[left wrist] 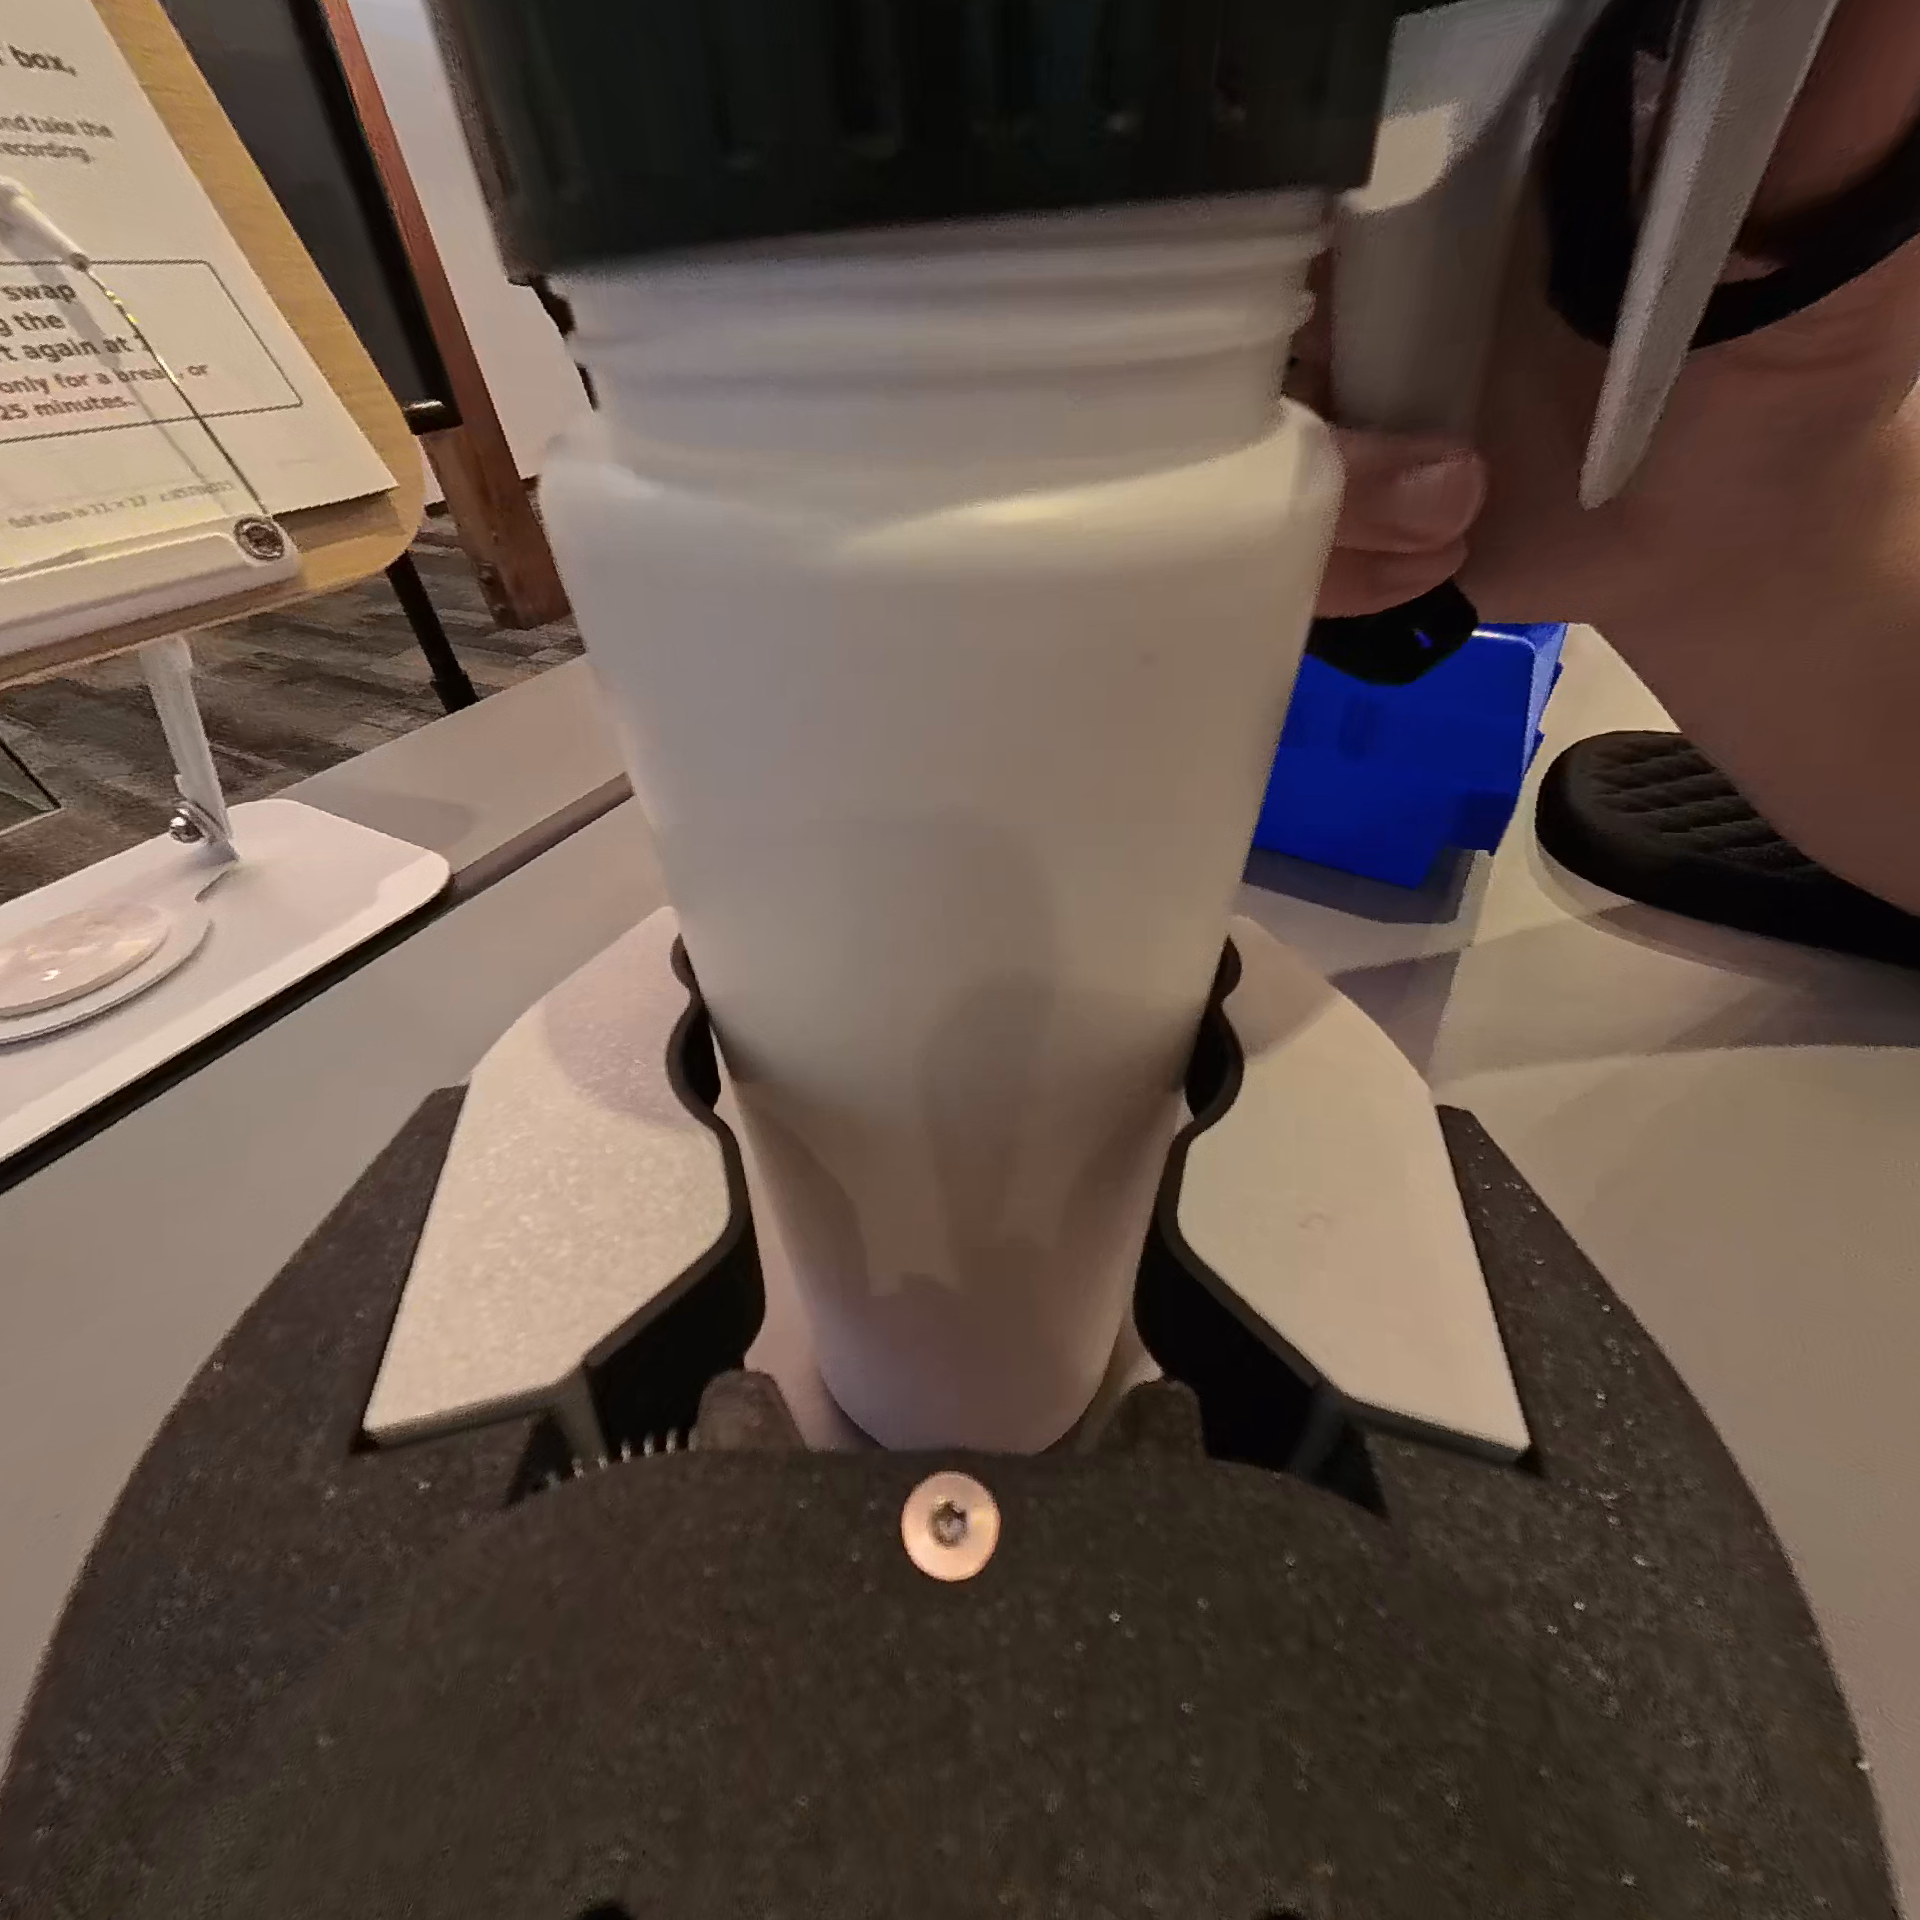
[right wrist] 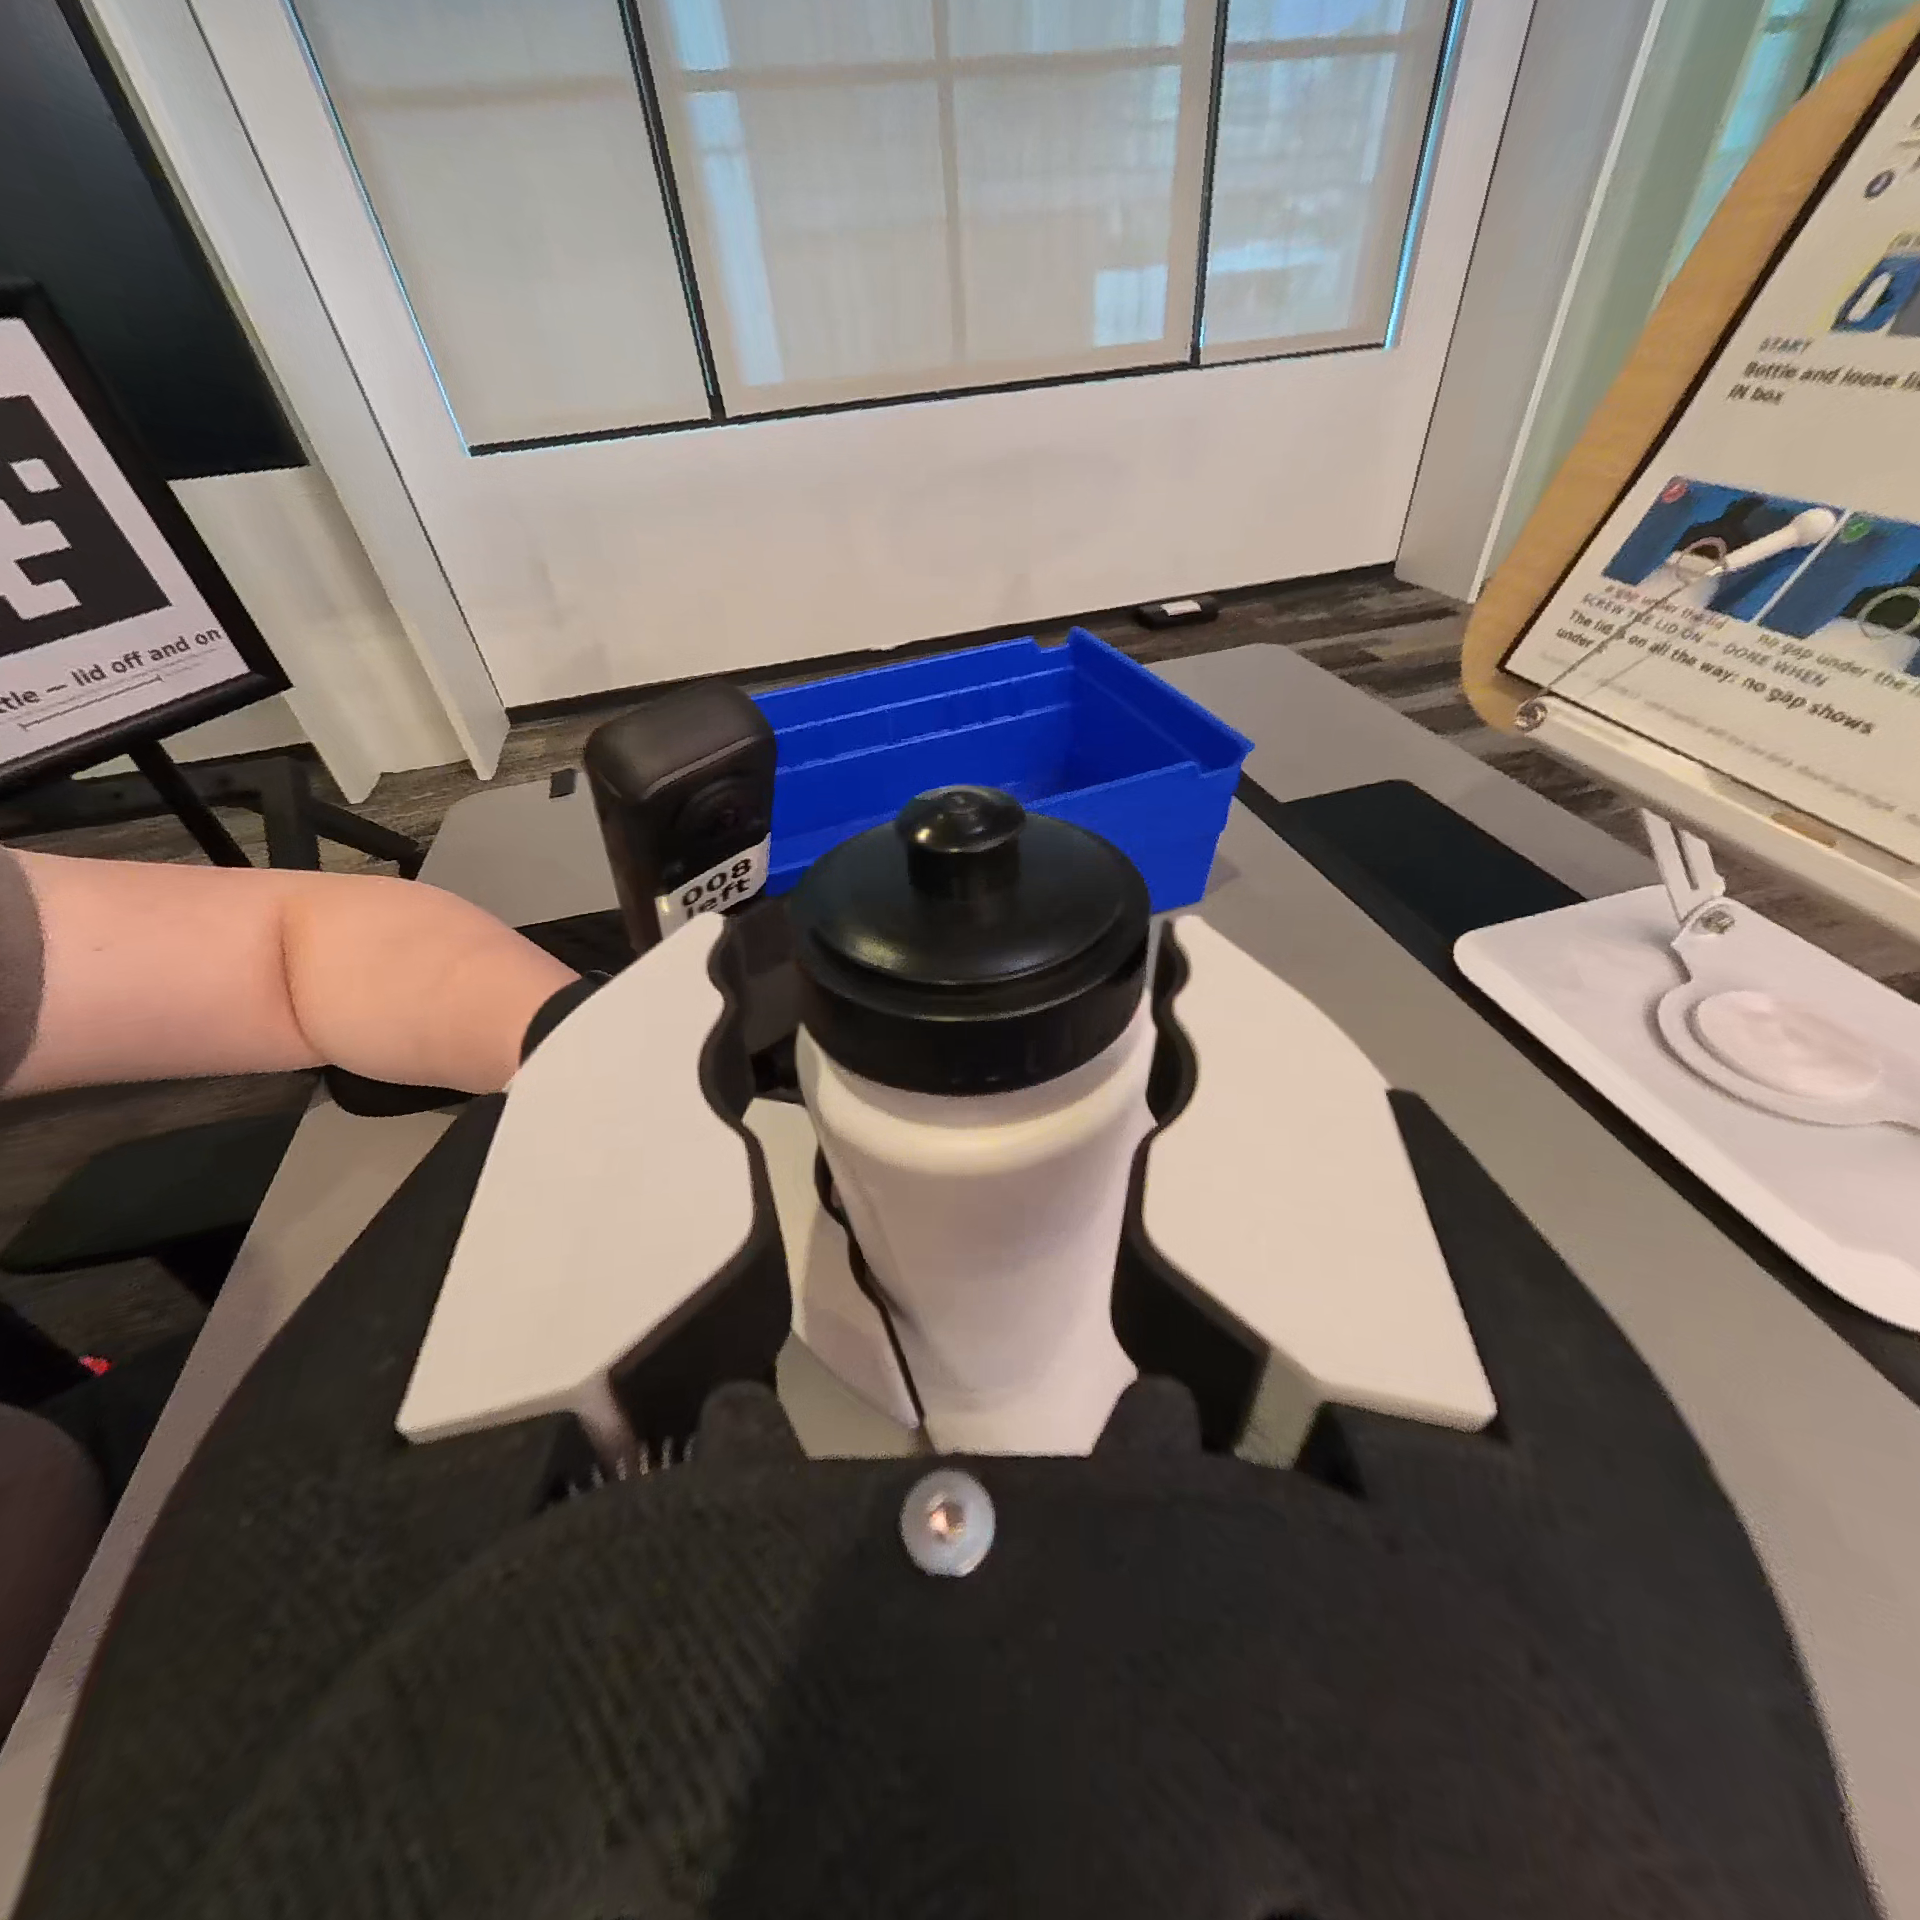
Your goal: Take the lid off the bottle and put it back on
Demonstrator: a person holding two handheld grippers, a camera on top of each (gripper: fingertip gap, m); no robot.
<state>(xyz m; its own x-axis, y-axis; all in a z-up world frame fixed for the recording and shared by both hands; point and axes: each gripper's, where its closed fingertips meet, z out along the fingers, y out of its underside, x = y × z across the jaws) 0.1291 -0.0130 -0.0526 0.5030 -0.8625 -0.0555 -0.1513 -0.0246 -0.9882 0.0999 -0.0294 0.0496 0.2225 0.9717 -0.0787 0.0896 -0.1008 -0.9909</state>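
Clamping the white squeeze bottle (left wrist: 935, 831) low, the left gripper (left wrist: 951, 1049) steadies it above the table's (right wrist: 1558, 1403) middle; the right gripper (right wrist: 951, 1029) pinches the black screw lid (right wrist: 971, 966). Exposed threads suggest a tilted lid could cross-thread.

We seem to be in an office fitted out for recording; a grey table (right wrist: 1340, 727) carries a blue bin (right wrist: 997, 748) at its far edge; instruction sheets (right wrist: 1766, 499) stand on a stand at right; a marker sign (right wrist: 62, 540) stands left; a paned window (right wrist: 935, 197) lies beyond.
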